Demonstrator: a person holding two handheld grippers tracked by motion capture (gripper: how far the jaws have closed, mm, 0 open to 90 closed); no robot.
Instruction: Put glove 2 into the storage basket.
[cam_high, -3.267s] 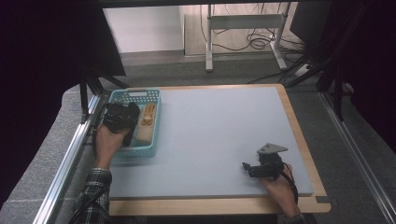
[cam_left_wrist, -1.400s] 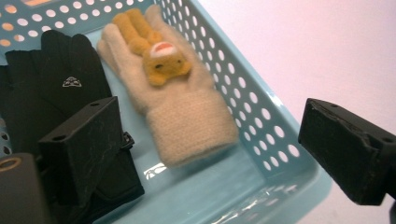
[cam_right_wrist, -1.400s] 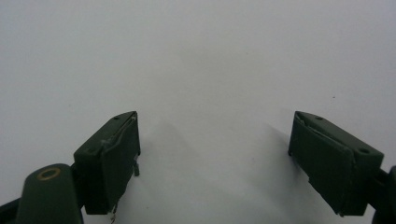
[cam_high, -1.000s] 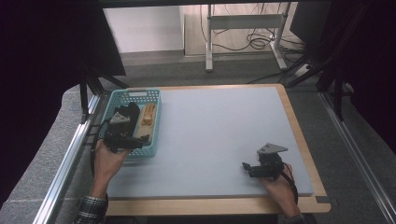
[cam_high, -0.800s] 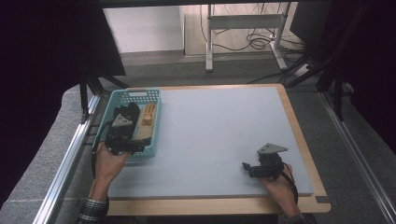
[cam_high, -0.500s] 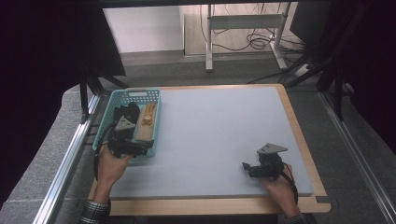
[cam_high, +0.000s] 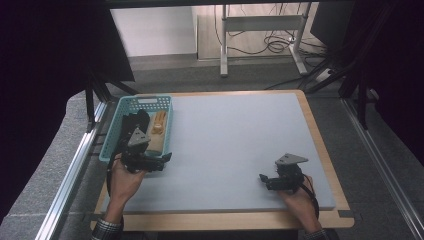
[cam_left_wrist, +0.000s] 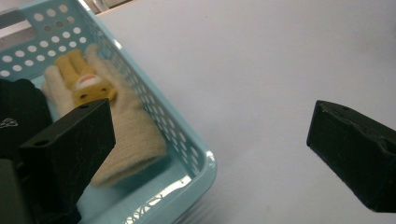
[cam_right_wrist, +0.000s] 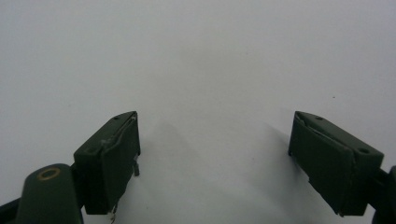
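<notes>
Basket: a pale blue perforated basket (cam_high: 113, 131) sits at the tabletop's far left corner, keeping the soft things together within the left hand's reach.
Glove: a cream knitted glove (cam_left_wrist: 122, 132) with a yellow animal patch lies flat inside the basket along its right wall, cuff toward the near rim; a dark cloth (cam_left_wrist: 19, 103) lies beside it on the left.
Left gripper: the left gripper (cam_high: 159, 158) hovers at the basket's near right corner, jaws wide apart and holding nothing.
Glove to jaws: one jaw hangs over the glove's cuff, the other out over bare mat, so the basket wall runs between them; I'd judge the glove not yet bracketed.
Right gripper: the right gripper (cam_high: 266, 180) rests on the grey mat (cam_high: 240, 135) near the tabletop's near right corner, jaws apart and empty, seemingly parked out of the way.
</notes>
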